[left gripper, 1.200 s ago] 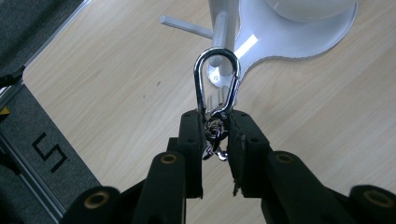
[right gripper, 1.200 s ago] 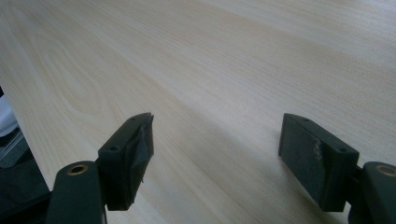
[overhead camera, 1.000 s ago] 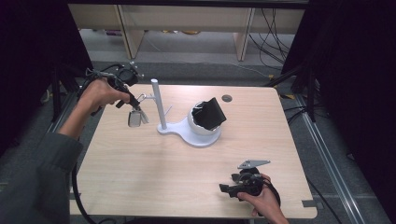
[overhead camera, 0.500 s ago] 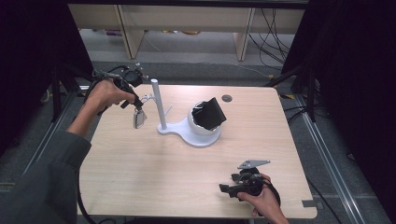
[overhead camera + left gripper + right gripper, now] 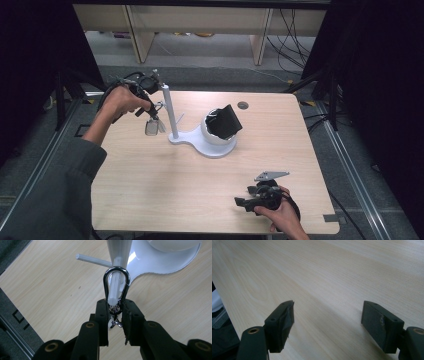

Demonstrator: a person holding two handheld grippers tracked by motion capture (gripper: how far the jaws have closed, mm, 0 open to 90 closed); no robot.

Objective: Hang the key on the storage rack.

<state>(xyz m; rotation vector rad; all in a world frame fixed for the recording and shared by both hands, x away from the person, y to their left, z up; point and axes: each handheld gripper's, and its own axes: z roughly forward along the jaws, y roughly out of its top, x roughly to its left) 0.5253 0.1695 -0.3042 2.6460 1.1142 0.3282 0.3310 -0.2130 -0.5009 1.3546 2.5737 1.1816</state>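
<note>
Hanging the carabiner, which the left gripper clamps at its base at mid-frame with its loop around the white peg, we advise seating it fully before releasing, while the right gripper rests wide open, empty.

White peg directly ahead of the left gripper, threading the carabiner in its jaws, white stand post and bowl-shaped base close beyond, bare tabletop open ahead of the right gripper, between its spread jaws.
</note>
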